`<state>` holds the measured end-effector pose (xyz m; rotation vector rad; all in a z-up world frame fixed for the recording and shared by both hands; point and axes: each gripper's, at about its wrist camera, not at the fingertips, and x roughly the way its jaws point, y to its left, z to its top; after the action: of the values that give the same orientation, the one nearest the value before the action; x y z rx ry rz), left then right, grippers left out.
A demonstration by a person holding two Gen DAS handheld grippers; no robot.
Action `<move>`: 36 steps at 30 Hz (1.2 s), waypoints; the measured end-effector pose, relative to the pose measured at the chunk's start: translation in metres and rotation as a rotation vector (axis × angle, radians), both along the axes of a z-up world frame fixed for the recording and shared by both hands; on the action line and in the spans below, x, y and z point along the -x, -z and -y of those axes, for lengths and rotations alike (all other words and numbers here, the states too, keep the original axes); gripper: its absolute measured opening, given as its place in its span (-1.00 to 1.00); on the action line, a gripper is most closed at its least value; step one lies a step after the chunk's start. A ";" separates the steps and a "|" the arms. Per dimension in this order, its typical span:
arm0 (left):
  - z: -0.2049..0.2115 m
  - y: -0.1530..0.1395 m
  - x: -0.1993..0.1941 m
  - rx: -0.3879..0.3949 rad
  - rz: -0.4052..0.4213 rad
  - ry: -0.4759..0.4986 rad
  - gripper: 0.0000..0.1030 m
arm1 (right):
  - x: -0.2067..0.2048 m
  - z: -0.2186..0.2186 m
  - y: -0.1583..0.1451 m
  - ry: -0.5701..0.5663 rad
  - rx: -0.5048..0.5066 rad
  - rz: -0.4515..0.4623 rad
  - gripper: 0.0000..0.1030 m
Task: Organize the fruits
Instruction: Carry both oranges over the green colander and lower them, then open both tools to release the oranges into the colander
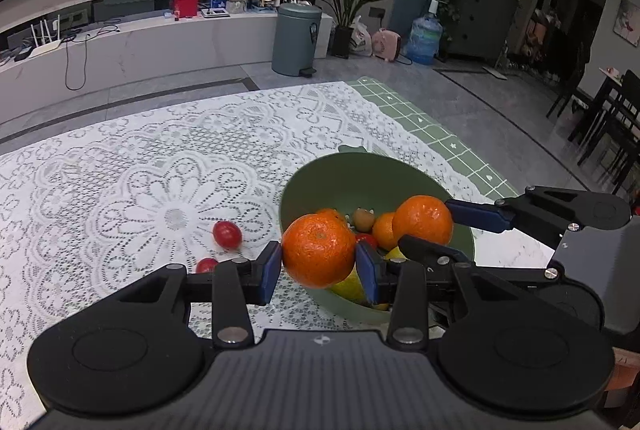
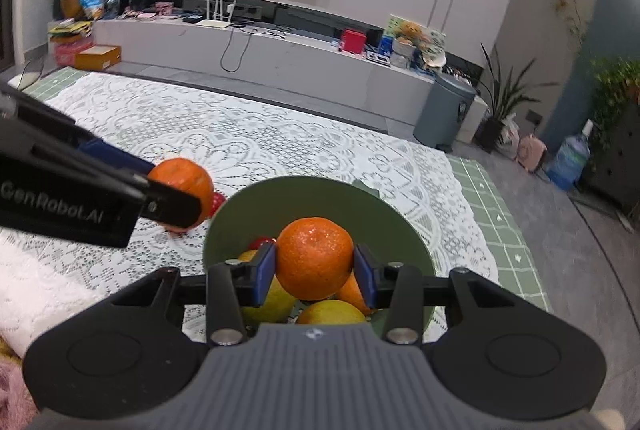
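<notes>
Left wrist view: the left gripper pinches a tangerine just short of the green bowl, ready to drop in. Beside it, the right gripper clamps a second tangerine over the bowl's fruit. Cherry tomatoes wait left of the left gripper on the table.

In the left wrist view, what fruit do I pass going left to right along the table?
Lower cherry tomato → upper cherry tomato → left gripper's orange → kiwi → right gripper's orange.
</notes>
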<state>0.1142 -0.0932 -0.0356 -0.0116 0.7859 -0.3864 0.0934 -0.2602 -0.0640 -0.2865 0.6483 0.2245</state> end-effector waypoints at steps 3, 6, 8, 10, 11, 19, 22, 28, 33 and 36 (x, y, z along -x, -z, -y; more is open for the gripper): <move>0.005 0.001 -0.004 -0.006 -0.002 0.007 -0.11 | -0.006 0.005 0.003 0.014 -0.028 -0.022 -0.22; 0.009 0.003 -0.009 -0.011 -0.003 0.018 -0.11 | -0.011 0.009 0.006 0.024 -0.048 -0.040 -0.22; 0.011 0.004 -0.013 -0.015 -0.006 0.024 -0.11 | -0.015 0.011 0.008 0.027 -0.058 -0.050 -0.22; 0.013 0.007 -0.017 -0.018 -0.011 0.028 -0.11 | -0.018 0.011 0.011 0.028 -0.063 -0.058 -0.22; 0.014 0.008 -0.019 -0.019 -0.013 0.031 -0.11 | -0.020 0.012 0.013 0.029 -0.064 -0.062 -0.22; 0.020 0.016 -0.031 -0.023 -0.032 0.048 -0.11 | -0.038 0.012 0.017 0.025 -0.039 -0.072 -0.22; 0.020 0.019 -0.037 -0.021 -0.042 0.058 -0.11 | -0.045 0.011 0.019 0.022 -0.026 -0.075 -0.22; 0.021 0.027 -0.046 -0.024 -0.063 0.060 -0.12 | -0.057 0.009 0.025 0.010 0.003 -0.087 -0.22; 0.021 0.033 -0.054 -0.023 -0.080 0.059 -0.11 | -0.066 0.009 0.030 0.003 0.018 -0.103 -0.22; 0.021 0.036 -0.059 -0.017 -0.094 0.057 -0.11 | -0.071 0.008 0.034 0.001 0.030 -0.112 -0.22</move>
<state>0.1735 -0.1141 -0.0717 0.0089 0.8840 -0.4355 0.1644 -0.2680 -0.0975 -0.3035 0.7635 0.2311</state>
